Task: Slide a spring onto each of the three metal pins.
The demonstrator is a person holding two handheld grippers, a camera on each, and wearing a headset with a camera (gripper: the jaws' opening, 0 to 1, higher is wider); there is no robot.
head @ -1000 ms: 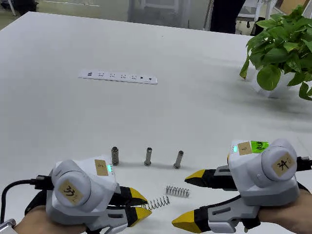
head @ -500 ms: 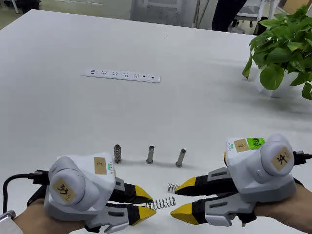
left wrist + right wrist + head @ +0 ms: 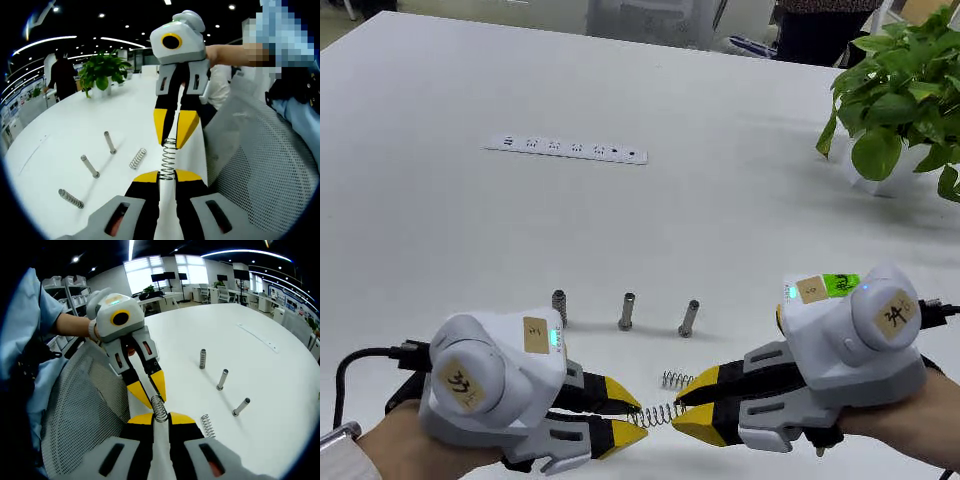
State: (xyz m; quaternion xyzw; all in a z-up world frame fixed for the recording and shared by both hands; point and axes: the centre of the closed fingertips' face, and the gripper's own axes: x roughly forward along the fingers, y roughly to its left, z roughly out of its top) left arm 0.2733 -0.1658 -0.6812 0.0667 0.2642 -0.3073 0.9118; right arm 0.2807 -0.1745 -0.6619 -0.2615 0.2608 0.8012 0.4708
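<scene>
Left hand-held gripper is clamped on one end of a spring, and the right hand-held gripper looks pinched on the other end. The coil is held between them just above the tabletop.

The pins stand in a row at 12 o'clock from it. The dressed pin at 11 o'clock already wears a spring, while the middle pin and the end pin are bare. A loose spring lies at 1 o'clock, just beyond the right jaws.

Risks, as I judge them:
- With both ends gripped, any pull or twist could stretch the coil out of shape. An uneven release could flick it away.
- A crushed end might not pass over a pin head.
- The pins seem to stand free on a smooth white surface, so a jaw brushing one could topple it and send it rolling.
- The right jaws could also knock the loose spring away.

Farther off, a power strip lies at 11 o'clock and a potted plant stands at 2 o'clock. Around the table is a lit open office, with a mesh chair behind the person.
</scene>
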